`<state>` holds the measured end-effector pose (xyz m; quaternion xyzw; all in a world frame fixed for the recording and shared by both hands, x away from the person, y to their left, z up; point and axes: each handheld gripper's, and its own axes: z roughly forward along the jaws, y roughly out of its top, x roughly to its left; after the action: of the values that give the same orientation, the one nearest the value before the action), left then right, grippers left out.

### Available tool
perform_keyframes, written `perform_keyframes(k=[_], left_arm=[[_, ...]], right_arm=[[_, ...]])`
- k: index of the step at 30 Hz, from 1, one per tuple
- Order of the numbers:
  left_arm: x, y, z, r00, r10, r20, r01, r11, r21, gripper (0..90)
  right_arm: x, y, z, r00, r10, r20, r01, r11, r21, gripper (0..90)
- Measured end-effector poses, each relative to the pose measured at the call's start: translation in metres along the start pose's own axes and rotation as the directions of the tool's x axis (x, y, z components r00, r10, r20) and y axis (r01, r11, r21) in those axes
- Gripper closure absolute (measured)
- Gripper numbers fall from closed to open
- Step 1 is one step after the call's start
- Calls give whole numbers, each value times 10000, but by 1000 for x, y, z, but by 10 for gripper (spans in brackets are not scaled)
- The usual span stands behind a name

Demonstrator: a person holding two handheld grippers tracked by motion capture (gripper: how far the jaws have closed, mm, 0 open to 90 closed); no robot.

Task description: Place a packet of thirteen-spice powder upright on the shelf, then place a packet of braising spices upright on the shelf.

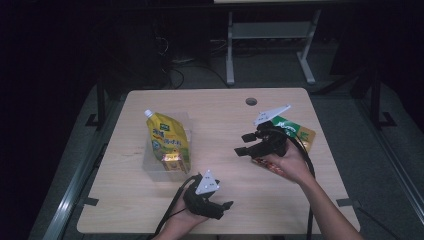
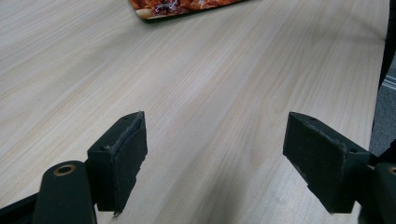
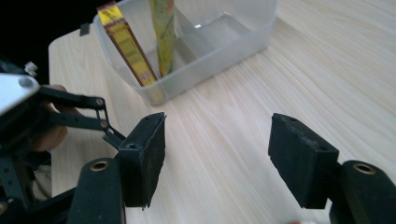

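Observation:
A clear plastic bin [image 1: 150,165] [image 3: 219,51] stands left of centre on the wooden table [image 1: 220,115]. A yellow spouted pouch [image 1: 167,137] [image 3: 163,35] and a small yellow box [image 1: 171,160] [image 3: 128,46] stand in the bin. A green and orange snack bag [image 1: 300,135] [image 2: 177,7] lies flat at the right. My right gripper [image 1: 245,143] [image 3: 217,156] hovers just left of the bag, open and empty. Near the front edge, my left gripper [image 1: 225,209] [image 2: 215,158] is held low over bare wood, also open and empty.
A round cable hole [image 1: 251,101] sits near the table's far edge. Behind the table there is a white desk frame [image 1: 270,40] with cables on the floor. The table's right edge [image 2: 380,70] runs close to my left gripper.

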<state>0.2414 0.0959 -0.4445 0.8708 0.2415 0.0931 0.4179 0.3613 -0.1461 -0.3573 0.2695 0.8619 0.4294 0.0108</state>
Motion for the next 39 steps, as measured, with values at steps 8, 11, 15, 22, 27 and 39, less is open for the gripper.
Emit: perform_keyframes(k=[8,11,15,22,27,39], left_arm=[[0,0,0,10000,65,8,-65,10000,49,213],[0,0,1,9999,147,33,-147,9998,115,212],[-1,0,1,9999,126,5,-127,9999,114,213],[1,1,1,10000,19,40,-20,9999,146,218],[2,4,1,10000,4,62,-5,9999,154,231],[5,26,8,9996,238,154,-241,9996,152,293]], right_arm=[[-8,-17,-16,9985,387,394,-387,9993,-7,345],[-9,-23,-20,9978,472,456,-470,9989,-68,344],[-11,-29,-22,9961,702,526,-707,9975,71,339],[-15,-39,-25,9928,1012,639,-1017,9948,48,335],[-17,-44,-29,9901,1137,820,-1146,9934,54,329],[-23,-57,-53,9760,1524,1554,-1516,9883,-171,317]])
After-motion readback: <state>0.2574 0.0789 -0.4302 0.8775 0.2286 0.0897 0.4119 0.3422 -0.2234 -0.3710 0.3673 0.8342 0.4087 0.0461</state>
